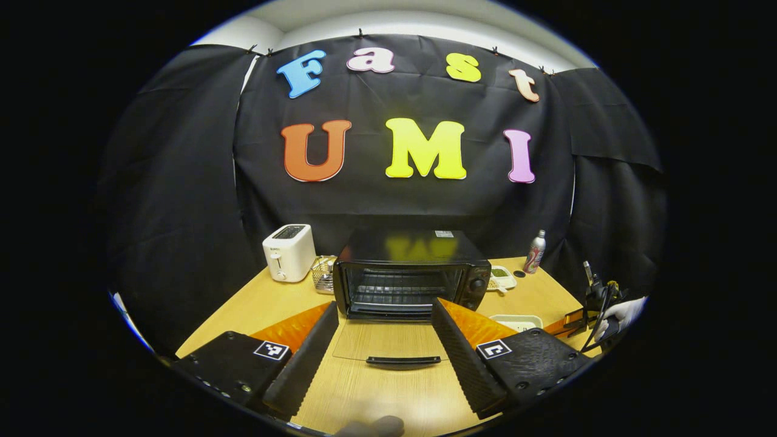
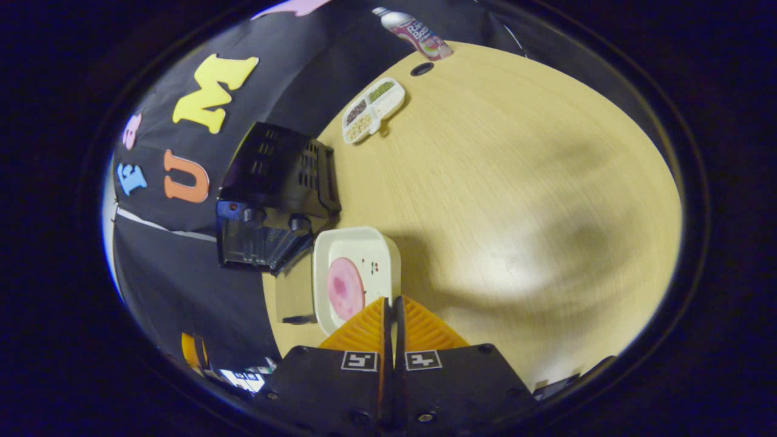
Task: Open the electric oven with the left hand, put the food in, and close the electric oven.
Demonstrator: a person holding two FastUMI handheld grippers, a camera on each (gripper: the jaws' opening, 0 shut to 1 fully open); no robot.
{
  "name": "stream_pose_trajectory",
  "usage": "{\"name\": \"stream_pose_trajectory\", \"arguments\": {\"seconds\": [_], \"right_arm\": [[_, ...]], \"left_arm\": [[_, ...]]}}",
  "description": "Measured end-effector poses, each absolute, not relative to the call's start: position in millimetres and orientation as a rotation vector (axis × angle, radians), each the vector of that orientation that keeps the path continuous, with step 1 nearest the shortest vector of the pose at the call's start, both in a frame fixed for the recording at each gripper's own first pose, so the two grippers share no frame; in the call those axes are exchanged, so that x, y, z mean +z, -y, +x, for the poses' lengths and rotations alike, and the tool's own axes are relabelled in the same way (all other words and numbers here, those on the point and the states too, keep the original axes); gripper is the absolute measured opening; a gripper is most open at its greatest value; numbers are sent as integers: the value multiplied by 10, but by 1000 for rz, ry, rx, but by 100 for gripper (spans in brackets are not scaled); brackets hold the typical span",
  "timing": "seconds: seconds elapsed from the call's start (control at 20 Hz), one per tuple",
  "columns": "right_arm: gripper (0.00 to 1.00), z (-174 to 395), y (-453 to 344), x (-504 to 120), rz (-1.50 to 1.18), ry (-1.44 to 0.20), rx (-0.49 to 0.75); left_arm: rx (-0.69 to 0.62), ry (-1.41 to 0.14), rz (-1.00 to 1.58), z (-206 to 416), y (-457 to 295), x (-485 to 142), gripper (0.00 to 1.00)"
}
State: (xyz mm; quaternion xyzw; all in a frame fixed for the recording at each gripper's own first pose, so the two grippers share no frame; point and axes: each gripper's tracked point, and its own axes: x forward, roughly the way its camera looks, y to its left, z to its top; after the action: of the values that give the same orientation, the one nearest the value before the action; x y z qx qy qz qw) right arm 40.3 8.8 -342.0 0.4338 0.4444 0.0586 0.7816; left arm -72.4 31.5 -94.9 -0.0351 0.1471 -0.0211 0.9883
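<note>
The right tongs [image 2: 391,303] are clamping the rim of a white tray [image 2: 355,243] carrying a pink slice [image 2: 345,287], while the left tongs [image 1: 383,318] are gaping before the open oven [image 1: 407,273].

The electric oven [image 1: 405,276] is glossy black all over, with a black handle [image 1: 403,361] on its clear glass door. Left of the oven there's a white toaster [image 1: 289,252]; just beside the oven on that side sits a silvery wire basket [image 1: 323,273]. The table [image 1: 261,303] is pale wood grain. Right of the oven: a white divided tray [image 2: 373,109] holding green, dark and beige bits, plus a red and white bottle [image 1: 535,251]. In front, a white square plate [image 2: 358,267] carries a pink round slice [image 2: 345,287] with a darker blotch.
</note>
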Motion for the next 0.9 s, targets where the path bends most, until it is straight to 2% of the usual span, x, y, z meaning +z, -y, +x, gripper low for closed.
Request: {"name": "stream_pose_trajectory", "arguments": {"seconds": [0.1, 0.25, 0.4, 0.45, 0.5, 0.55, 0.6, 0.65, 0.75, 0.85, 0.9], "right_arm": [[0, 410, -212, -3288, 990, -910, 111], [3, 426, -469, -3135, 1021, -861, 96], [0, 488, -798, -3018, 1055, -820, 87], [4, 511, -921, -2990, 1079, -816, 83], [0, 533, -1044, -2983, 1096, -807, 76], [4, 570, -1171, -2971, 1108, -799, 77], [0, 599, -1298, -2954, 1121, -794, 76], [4, 645, -1417, -2948, 1135, -794, 77], [0, 772, -1655, -2948, 1158, -787, 81], [4, 925, -1810, -2949, 1182, -758, 64], [0, 1012, -1880, -2951, 1202, -744, 46]], "left_arm": [[-54, -288, -62, -688, -344, -899, 96], [-55, -278, -49, -658, -431, -818, 96], [-47, -279, -52, -648, -536, -740, 96], [-45, -282, -51, -653, -576, -725, 96], [-41, -284, -50, -659, -609, -702, 96], [-34, -286, -49, -665, -659, -669, 96], [-31, -285, -50, -671, -706, -638, 96], [-22, -284, -47, -686, -763, -606, 96], [-2, -284, -34, -709, -898, -554, 96], [18, -277, -26, -738, -1020, -491, 96], [25, -270, -21, -748, -1075, -472, 96]]}}
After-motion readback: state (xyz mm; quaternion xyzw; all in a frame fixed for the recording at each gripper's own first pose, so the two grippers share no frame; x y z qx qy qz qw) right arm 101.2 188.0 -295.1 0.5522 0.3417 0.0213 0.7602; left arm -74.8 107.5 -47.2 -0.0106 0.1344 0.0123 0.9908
